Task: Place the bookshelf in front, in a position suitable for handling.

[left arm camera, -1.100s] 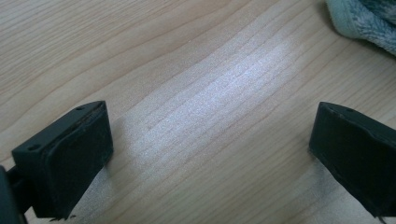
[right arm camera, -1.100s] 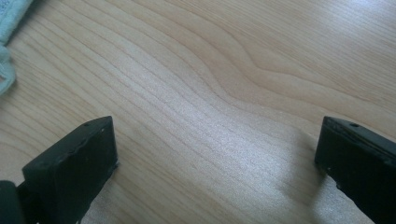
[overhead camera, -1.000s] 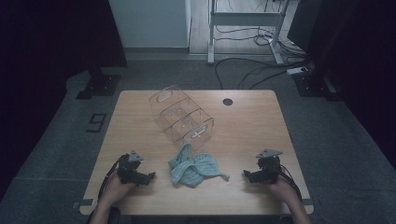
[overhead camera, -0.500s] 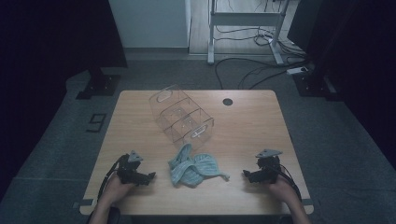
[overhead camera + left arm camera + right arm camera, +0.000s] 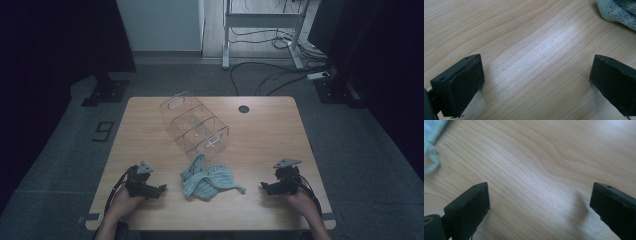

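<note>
A crumpled light-blue towel lies near the front middle of the wooden table. Behind it stands a clear plastic box with compartments, set at an angle. My left gripper rests low on the table to the left of the towel, open, jaws pointing toward it; in the left gripper view the towel's edge shows at the top right. My right gripper sits to the right of the towel, open, with bare wood between its jaws and a towel corner at the upper left.
A round cable hole sits at the table's back right. Beyond the table are a metal frame and loose cables on the grey floor. Dark curtains flank both sides.
</note>
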